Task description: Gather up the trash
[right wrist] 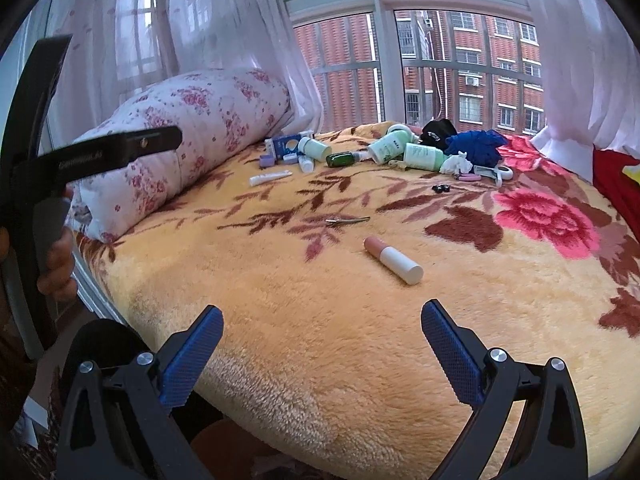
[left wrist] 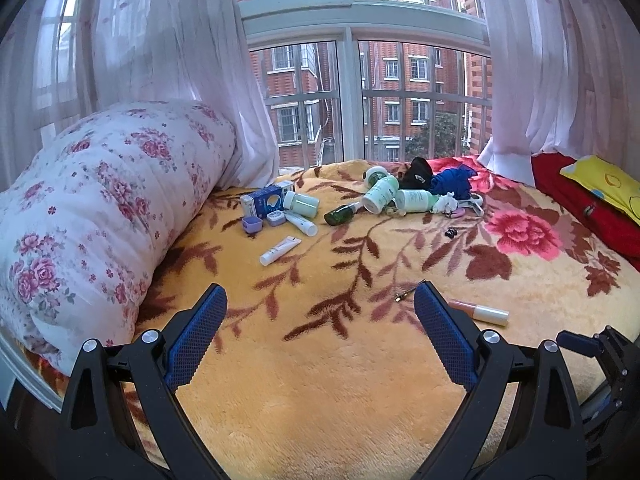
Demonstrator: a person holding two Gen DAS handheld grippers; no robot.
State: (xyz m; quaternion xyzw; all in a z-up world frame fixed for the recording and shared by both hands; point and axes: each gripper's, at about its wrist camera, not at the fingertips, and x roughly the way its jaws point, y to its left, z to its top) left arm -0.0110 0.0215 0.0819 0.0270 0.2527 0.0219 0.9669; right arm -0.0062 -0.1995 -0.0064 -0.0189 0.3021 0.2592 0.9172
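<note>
Trash lies scattered on the yellow floral blanket (left wrist: 320, 380) before us, most of it heaped far back by the window (left wrist: 348, 92): pale green bottles (left wrist: 382, 194), a dark green bottle (left wrist: 338, 215), a blue carton (left wrist: 266, 200), two small lilac cases (left wrist: 253, 225), a white tube (left wrist: 280, 251), a crumpled white tissue (left wrist: 444, 203), and black (left wrist: 418, 174) and blue (left wrist: 454, 180) cloth bundled together. Nearer to us, well apart from that heap, a pink-and-white lip gloss tube (right wrist: 394, 260) lies on its side, with a thin metal hair clip (right wrist: 347, 221) just beyond it. Our left gripper (left wrist: 320, 300) hangs above the blanket with its blue-padded fingers (left wrist: 196, 340) spread wide and nothing between them; the lip gloss shows just past its right finger. Our right gripper (right wrist: 322, 316) is likewise fully spread and empty, with the lip gloss ahead of it, not touching. A rolled floral quilt (left wrist: 100, 200) lies along the left edge, sheer curtains (left wrist: 168, 60) hang at both sides, and a red cushion (left wrist: 580, 196) with a yellow pillow (left wrist: 604, 184) sits at far right
</note>
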